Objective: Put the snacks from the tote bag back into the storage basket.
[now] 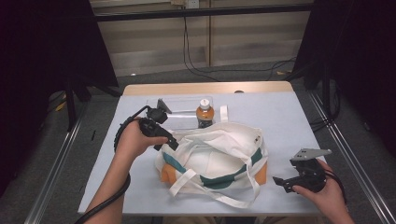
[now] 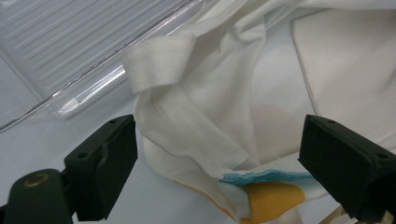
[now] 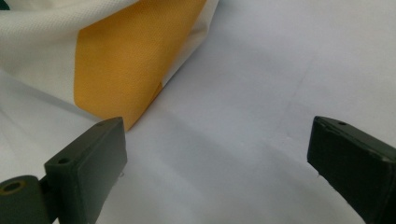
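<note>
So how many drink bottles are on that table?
1. The bottle, with an orange cap and amber drink, stands upright behind the white tote bag, beside the clear plastic tray. The bag is bulging, so more could be hidden inside it.

My arms are bare, no sleeves. My left gripper (image 1: pixel 163 133) is black, with a thick black cable looping back along my forearm. My right gripper (image 1: pixel 286 183) is black too, topped by a grey three-cornered plate. Each jaw is a blocky black pad with small screw holes; a brass-coloured rivet sits at the base.
</note>
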Demonstrator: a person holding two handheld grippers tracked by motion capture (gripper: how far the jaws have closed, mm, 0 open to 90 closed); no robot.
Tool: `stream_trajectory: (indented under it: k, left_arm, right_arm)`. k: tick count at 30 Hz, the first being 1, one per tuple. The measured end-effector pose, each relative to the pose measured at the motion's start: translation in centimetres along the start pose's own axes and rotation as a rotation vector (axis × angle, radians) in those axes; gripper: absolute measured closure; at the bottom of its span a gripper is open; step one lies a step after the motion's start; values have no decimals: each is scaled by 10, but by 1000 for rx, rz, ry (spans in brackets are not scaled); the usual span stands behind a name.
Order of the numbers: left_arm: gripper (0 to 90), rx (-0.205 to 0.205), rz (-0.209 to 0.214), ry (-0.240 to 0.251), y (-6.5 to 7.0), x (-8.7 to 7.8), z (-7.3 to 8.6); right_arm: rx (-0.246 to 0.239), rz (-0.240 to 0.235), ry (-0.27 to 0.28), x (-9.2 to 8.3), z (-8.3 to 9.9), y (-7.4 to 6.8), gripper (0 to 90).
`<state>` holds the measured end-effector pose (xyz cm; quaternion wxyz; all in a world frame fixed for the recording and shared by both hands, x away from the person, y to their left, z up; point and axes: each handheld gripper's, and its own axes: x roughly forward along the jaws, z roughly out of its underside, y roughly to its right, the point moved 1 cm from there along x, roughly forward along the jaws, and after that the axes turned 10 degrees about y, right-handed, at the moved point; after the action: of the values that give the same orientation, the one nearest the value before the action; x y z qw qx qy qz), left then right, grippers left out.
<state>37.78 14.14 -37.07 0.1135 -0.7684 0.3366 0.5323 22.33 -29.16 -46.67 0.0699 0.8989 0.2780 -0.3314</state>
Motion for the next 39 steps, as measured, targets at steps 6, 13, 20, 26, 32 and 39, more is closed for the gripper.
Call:
stream_trajectory:
  k: [6,13,20,26,32,39]
  left_arm:
    - [115,-18,0,0,-1,3,6]
    - [115,-24,-1,-2,-3,3,12]
    - [116,-33,-1,-6,-6,5,19]
    - [115,-43,5,1,-7,6,24]
    - [115,-49,6,17,-7,4,29]
    - [115,-49,5,35,-6,2,34]
  right_arm:
    - [-2,-2,1,0,0,0,44]
    - [-6,0,1,0,0,0,44]
    - [-1,-4,1,1,0,-1,44]
    - [-2,-5,1,1,0,-1,44]
    - [-5,-6,-6,1,0,-1,44]
    - [-11,1,-4,2,0,-1,44]
